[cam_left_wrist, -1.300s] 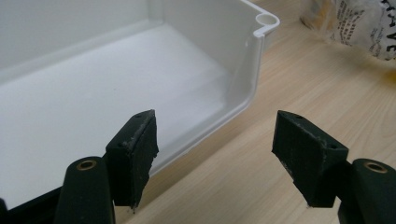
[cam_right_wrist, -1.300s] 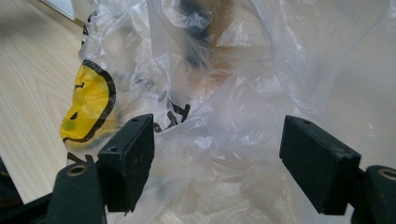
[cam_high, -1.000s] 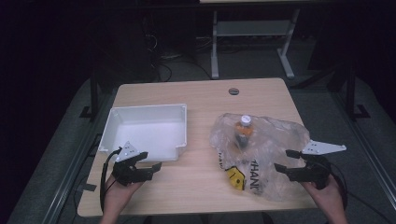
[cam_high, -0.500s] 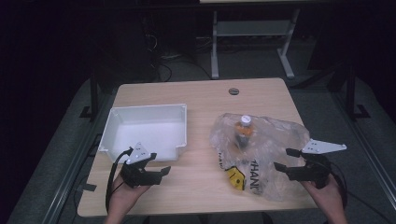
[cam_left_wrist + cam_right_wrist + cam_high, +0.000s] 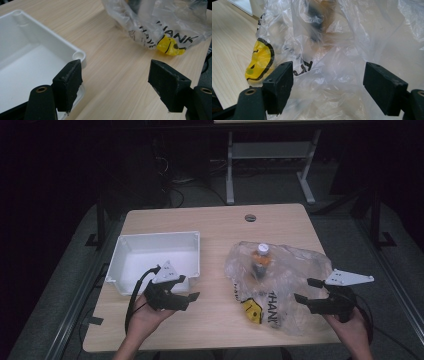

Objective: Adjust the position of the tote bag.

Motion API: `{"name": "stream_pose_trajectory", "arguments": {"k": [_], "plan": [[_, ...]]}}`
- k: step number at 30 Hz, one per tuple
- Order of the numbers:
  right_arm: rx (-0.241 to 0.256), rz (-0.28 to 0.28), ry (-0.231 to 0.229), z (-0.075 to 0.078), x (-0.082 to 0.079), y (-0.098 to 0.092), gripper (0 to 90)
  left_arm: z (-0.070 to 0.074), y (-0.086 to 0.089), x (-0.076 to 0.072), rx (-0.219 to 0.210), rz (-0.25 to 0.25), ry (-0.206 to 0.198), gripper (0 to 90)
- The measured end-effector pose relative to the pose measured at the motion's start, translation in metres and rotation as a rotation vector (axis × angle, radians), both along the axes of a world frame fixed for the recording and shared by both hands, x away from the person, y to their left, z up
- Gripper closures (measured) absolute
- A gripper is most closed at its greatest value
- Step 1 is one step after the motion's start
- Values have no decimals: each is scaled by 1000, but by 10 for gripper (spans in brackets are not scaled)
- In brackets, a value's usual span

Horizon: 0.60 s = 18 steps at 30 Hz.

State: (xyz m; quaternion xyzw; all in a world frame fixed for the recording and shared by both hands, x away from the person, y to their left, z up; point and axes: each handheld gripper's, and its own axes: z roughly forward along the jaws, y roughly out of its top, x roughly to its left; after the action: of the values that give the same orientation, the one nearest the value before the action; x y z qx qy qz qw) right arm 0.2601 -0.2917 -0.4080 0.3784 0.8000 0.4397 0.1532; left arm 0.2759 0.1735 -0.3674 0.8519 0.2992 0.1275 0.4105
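From the high view we see the bottle (image 5: 260, 262) upright inside the clear plastic bag (image 5: 290, 285), right of the white tray (image 5: 125, 251) on the table (image 5: 220, 222). Our left gripper (image 5: 115, 82) spreads wide and empty beside the tray corner. In the right gripper view, the right gripper (image 5: 328, 82) gapes empty over the bag's smiley print (image 5: 259, 60).

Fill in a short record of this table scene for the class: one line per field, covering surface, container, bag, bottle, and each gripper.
surface: light wooden table
container: white bin, open top, nothing inside, on the left side
bag: clear plastic bag with black lettering and a yellow smiley, on the right side
bottle: bottle with a white cap, inside the bag
left gripper: open, near the bin's front corner, apart from the bag
right gripper: open, jaws over the bag's edge, holding nothing
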Motion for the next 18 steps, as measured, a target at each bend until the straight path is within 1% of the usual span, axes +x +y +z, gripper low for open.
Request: {"name": "stream_pose_trajectory", "arguments": {"k": [3, 5, 6, 11, 12, 14, 18], "plan": [[-6, 3, -1, 1, -1, 0, 238, 5, -11, 4, 7, -26, -3, 266], [-9, 1, -3, 1, -2, 1, 239, 7, -18, 7, 3, -43, 3, 266], [-7, 3, -6, 1, -2, 1, 240, 8, -21, 8, 4, -50, 0, 266], [-6, 4, -10, 2, -2, 0, 240, 13, -35, 14, 9, -78, 3, 275], [-13, 3, -13, 2, -2, 0, 240, 15, -39, 17, -1, -86, 8, 276], [-13, 2, -12, 2, -2, 0, 240, 16, -41, 19, -2, -93, 10, 280], [-10, 1, -14, 2, -3, -2, 241, 20, -50, 25, 16, -115, 18, 288]]}}
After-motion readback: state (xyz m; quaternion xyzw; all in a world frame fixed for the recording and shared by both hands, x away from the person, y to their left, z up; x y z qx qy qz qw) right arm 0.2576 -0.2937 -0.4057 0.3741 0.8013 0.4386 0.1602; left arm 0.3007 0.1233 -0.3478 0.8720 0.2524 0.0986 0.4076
